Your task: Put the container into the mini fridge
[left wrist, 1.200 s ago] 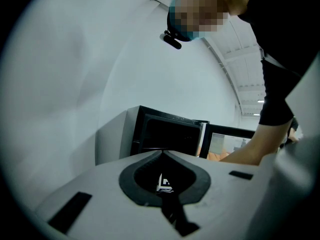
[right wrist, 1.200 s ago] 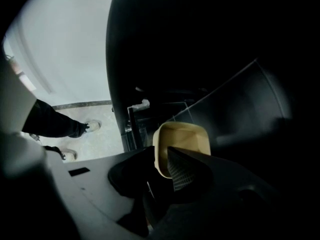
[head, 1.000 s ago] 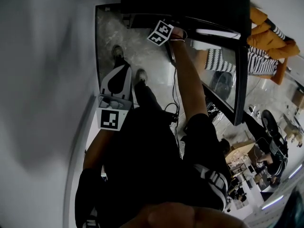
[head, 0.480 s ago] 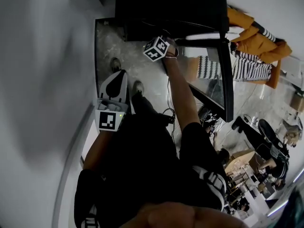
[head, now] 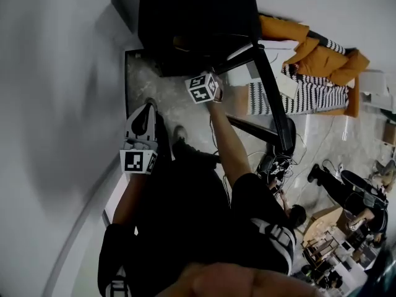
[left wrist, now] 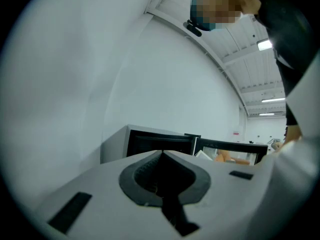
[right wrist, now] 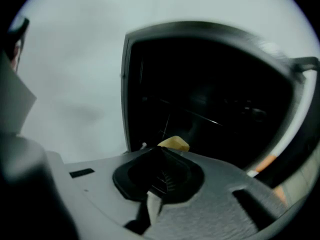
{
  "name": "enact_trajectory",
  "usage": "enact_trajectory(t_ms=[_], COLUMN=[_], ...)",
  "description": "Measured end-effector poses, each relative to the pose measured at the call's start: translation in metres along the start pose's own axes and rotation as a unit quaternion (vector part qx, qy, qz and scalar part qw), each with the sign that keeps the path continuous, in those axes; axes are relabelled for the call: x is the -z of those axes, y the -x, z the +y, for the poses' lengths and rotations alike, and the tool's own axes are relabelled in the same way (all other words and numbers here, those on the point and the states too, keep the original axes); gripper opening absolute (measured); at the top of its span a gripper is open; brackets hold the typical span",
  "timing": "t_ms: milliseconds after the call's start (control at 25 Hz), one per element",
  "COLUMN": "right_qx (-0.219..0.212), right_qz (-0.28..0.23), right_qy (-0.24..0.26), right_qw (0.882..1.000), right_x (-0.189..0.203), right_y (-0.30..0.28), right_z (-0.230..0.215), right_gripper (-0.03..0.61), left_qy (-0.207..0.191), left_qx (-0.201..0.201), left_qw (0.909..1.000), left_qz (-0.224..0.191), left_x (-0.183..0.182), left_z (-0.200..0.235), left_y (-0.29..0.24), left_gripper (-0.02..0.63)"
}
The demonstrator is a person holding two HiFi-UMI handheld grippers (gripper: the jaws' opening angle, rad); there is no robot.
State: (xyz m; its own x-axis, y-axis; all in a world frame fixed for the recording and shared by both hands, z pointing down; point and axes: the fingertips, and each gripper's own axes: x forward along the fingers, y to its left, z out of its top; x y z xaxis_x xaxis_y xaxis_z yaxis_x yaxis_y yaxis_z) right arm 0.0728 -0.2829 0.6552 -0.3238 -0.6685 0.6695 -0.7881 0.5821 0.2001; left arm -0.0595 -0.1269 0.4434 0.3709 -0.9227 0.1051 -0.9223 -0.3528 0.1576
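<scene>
The black mini fridge (head: 192, 23) stands against the wall with its glass door (head: 272, 98) swung open to the right. My right gripper (head: 204, 86) hovers just in front of the opening. In the right gripper view its jaws (right wrist: 159, 149) are shut on a thin pale thing, and the yellowish end of that container (right wrist: 173, 143) pokes out past the tips, before the dark fridge interior (right wrist: 210, 99). My left gripper (head: 148, 106) hangs lower left by the wall, shut with nothing in it (left wrist: 161, 152), and the fridge (left wrist: 150, 141) shows beyond it.
A white wall (head: 55, 104) runs along the left. An orange jacket (head: 315, 57) and a striped cloth (head: 297, 94) lie right of the door. Cables (head: 272, 163) sit on the floor below the door. The person's shoe (head: 180, 133) is on the pale floor.
The head view has shifted, so the fridge and door now sit lower in the picture. The right gripper stays at the fridge opening. The left gripper has barely moved.
</scene>
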Motion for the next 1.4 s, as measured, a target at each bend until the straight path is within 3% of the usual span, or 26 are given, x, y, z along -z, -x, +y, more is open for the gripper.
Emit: enact_trajectory(t_ms=[160, 320, 720, 1080, 1400], right_qx=[-0.005, 0.002, 0.007, 0.011, 0.022], right_qz=[-0.052, -0.091, -0.154, -0.203, -0.233], right_qy=[-0.087, -0.136, -0.194, -0.229, -0.247], right_qw=[0.995, 0.987, 0.969, 0.952, 0.94], right_x=[-0.004, -0.011, -0.013, -0.039, -0.063], right_y=[0.059, 0.116, 0.222, 0.281, 0.329], right_z=[0.001, 0.003, 0.013, 0.041, 0.068], right_gripper=[0.0, 0.0, 0.0, 0.0, 0.0], left_qy=[-0.001, 0.001, -0.01, -0.015, -0.011], left_qx=[-0.003, -0.019, -0.012, 0.011, 0.016], left_qw=[1.0, 0.9998, 0.9998, 0.9995, 0.9995], left_qz=[-0.004, -0.006, -0.015, -0.028, -0.024], left_x=[-0.014, -0.023, -0.048, -0.052, -0.08], left_z=[-0.024, -0.039, -0.061, -0.037, -0.026], left_y=[0.023, 0.049, 0.08, 0.091, 0.107], left_gripper=[0.005, 0.005, 0.005, 0.005, 0.005])
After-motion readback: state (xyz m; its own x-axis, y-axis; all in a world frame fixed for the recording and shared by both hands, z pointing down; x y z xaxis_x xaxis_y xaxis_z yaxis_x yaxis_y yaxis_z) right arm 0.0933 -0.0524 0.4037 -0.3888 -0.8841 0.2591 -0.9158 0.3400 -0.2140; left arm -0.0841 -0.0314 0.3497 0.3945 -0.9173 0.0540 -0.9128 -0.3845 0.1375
